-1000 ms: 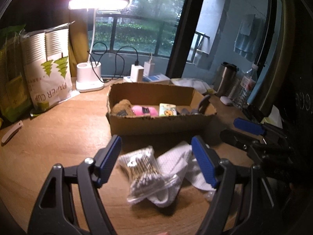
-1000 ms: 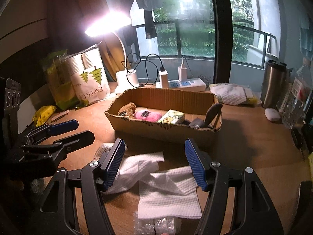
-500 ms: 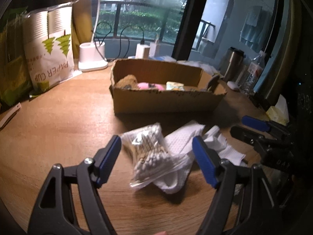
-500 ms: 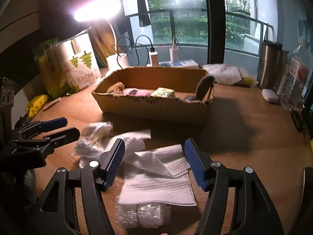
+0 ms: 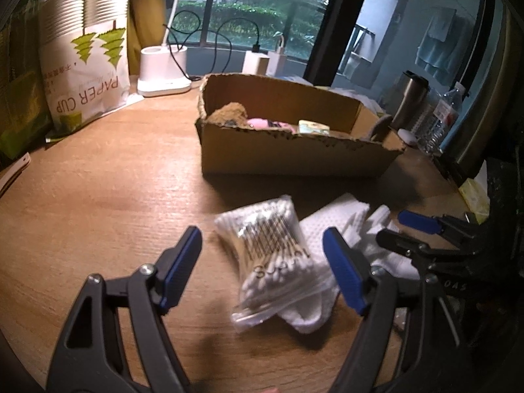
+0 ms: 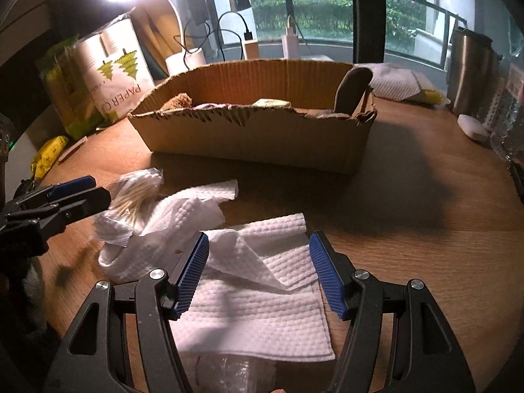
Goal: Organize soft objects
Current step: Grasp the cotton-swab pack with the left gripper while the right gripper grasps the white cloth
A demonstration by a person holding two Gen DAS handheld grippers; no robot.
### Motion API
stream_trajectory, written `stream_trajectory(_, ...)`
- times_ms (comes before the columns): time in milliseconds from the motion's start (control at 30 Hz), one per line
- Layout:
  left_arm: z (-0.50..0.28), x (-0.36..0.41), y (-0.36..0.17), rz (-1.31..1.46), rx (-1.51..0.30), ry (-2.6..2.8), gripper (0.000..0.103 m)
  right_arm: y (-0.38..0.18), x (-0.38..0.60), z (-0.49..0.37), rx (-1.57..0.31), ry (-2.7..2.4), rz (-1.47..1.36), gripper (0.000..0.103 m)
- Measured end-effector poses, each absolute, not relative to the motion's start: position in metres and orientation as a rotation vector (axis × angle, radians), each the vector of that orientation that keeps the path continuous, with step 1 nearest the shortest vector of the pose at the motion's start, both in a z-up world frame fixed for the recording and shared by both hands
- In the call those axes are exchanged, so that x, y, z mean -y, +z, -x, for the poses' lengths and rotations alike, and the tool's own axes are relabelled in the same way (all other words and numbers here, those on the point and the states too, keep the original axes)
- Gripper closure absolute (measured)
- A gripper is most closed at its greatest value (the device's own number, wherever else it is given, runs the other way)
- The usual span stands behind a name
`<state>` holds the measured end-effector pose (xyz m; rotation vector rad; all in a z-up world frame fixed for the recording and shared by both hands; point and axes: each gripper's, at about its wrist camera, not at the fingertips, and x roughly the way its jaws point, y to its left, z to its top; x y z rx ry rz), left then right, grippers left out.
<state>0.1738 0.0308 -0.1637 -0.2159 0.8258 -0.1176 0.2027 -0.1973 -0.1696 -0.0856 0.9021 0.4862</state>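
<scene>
A clear bag of cotton swabs [image 5: 271,249] lies on a crumpled white towel [image 5: 330,229] on the wooden table. My left gripper [image 5: 262,234] hangs open just above it, one blue pad on each side and neither touching. My right gripper [image 6: 258,240] is open over a flat white towel [image 6: 262,298], its pads clear of the cloth. The crumpled towel [image 6: 157,226] and the swab bag [image 6: 137,193] lie to its left, near the left gripper [image 6: 98,190]. The right gripper [image 5: 393,227] shows at the right edge of the left wrist view.
Behind the towels stands a cardboard box [image 6: 255,137] holding a brown plush, a pink item and a small yellow pack. A paper-cup bag [image 5: 85,75], a lamp base [image 5: 163,72], a steel tumbler [image 6: 468,72] and bottles ring the table. A clear plastic wrapper [image 6: 235,370] lies under the right gripper.
Both grippers have sunk toward the table and tilted further down, so the swab bag and the towels look larger and closer. Nothing was taken hold of.
</scene>
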Motion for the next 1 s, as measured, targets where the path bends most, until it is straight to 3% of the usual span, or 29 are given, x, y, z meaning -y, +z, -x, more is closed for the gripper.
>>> stream_trajectory(533, -0.193, -0.025, -0.186, 0.198, -0.907, -0.099, 0.026, -0.185, 0.182, -0.202, -0.912, 0.464, 0.208, 0.037)
stream_trajectory(700, -0.191, -0.026, -0.188, 0.216, -0.91, -0.12, 0.027, -0.183, 0.178, -0.199, -0.907, 0.507, 0.219, 0.061)
stream_trajectory(833, -0.19, -0.022, -0.187, 0.213, -0.915, -0.168, 0.047, -0.181, 0.175, -0.197, -0.905, 0.531, 0.222, 0.08)
stream_trajectory(1000, -0.187, -0.021, -0.183, 0.208, -0.901, -0.183, 0.057, -0.175, 0.181, -0.193, -0.885, 0.526, 0.214, 0.085)
